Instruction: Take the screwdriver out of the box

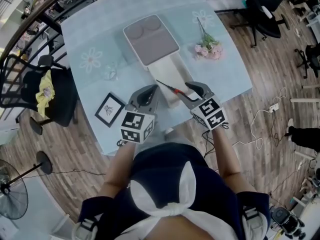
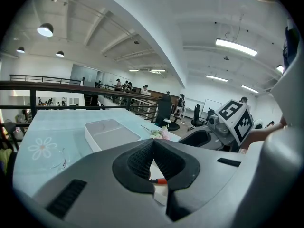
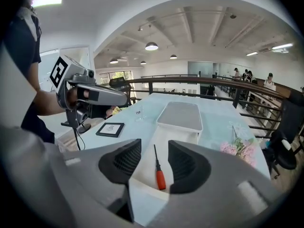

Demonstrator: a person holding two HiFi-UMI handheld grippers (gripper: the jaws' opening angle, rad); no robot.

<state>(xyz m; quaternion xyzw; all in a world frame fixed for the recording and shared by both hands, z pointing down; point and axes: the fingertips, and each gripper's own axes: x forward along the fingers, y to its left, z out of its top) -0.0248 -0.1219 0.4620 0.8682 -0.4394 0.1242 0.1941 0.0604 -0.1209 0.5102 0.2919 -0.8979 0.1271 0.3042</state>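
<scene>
A screwdriver (image 1: 169, 87) with a red handle (image 3: 160, 178) and a thin dark shaft lies in the open white box (image 1: 175, 69), whose grey lid (image 1: 151, 39) is folded back behind it. My right gripper (image 1: 187, 93) is open at the box's near right side. In the right gripper view its jaws (image 3: 148, 163) stand on either side of the screwdriver without touching it. My left gripper (image 1: 154, 90) is shut at the box's near left edge, and its pads meet (image 2: 153, 145) with nothing between them. A bit of red handle (image 2: 161, 180) shows below them.
A bunch of pink flowers (image 1: 209, 49) lies right of the box. A black-framed picture (image 1: 110, 109) sits near the table's front left edge, and a clear glass (image 1: 111, 72) stands behind it. A black chair with a yellow cloth (image 1: 46, 91) is left of the table.
</scene>
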